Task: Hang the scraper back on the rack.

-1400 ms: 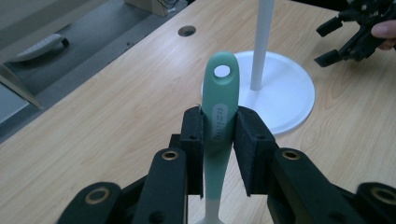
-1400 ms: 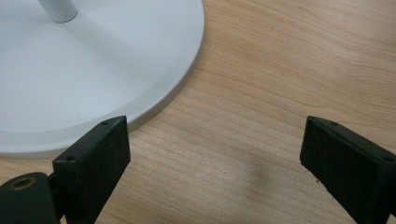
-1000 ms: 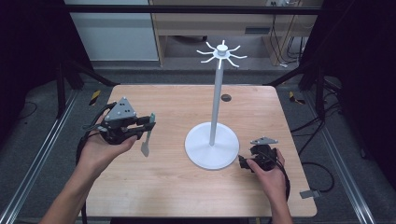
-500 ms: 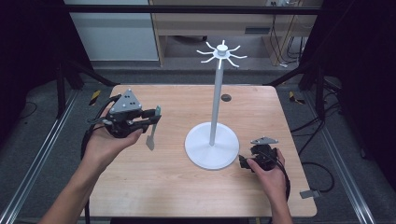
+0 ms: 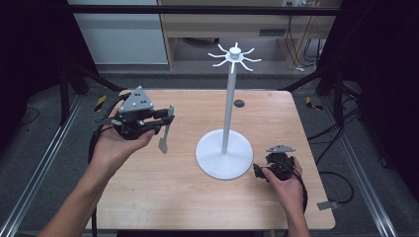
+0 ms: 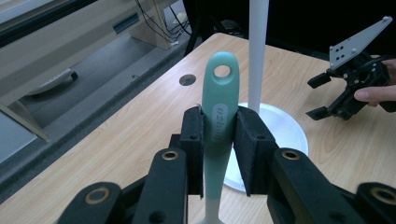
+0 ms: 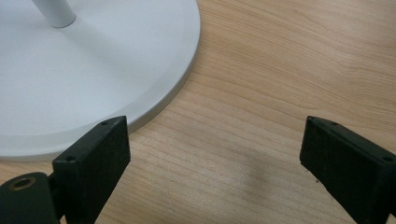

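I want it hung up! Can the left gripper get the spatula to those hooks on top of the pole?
Probably yes: the left gripper grips the spatula, with open air between it and the hooks.

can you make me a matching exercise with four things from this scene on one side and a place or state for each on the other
Column one:
1. left gripper
2. right gripper
3. utensil
4. white stand

Column two:
A. upright in the middle of the table, hooks at its top
B. mint green handle with a hanging hole, lifted off the table
C. open, resting low by the stand's base
D. shut on a handle, held up over the table's left side

Pairs: 1-D, 2-C, 3-B, 4-A
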The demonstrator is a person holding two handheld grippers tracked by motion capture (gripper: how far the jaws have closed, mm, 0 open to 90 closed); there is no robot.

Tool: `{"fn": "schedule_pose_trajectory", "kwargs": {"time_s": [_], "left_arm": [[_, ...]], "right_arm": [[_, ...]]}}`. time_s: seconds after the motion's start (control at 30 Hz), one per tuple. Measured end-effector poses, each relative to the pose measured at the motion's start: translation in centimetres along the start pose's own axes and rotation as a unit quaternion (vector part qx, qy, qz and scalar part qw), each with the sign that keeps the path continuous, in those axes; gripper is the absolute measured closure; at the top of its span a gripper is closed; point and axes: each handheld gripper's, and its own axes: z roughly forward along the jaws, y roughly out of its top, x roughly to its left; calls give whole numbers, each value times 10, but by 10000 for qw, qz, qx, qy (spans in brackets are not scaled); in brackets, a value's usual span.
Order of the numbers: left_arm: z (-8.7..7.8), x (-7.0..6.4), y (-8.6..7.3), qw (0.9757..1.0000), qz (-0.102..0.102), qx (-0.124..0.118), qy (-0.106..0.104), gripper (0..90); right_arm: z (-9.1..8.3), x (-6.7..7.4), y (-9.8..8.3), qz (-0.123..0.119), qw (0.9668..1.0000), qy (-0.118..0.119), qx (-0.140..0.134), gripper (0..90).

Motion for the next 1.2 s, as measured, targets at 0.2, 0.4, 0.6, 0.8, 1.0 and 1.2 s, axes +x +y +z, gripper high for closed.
{"fn": "schedule_pose_trajectory", "kwargs": {"time_s": [0.2,0.4,0.6,0.8,1.0,1.2], "left_arm": [[-2,-1,9,10000,34,-47,26,738],[-3,-2,18,9999,30,-124,20,738],[-3,-2,26,9997,-16,-236,4,738],[-3,-3,32,9996,-13,-295,-11,738],[-3,-4,38,9994,-21,-348,-7,738],[-2,-6,45,9993,-6,-371,-22,738]], "right_arm": [[0,0,0,-1,10000,12,7,88],[0,0,0,3,10000,1,-5,88],[0,0,0,7,10000,4,-7,88],[0,0,0,6,10000,5,-6,88],[0,0,0,-3,10000,8,-8,88],[0,0,0,-1,10000,11,-4,88]]}}
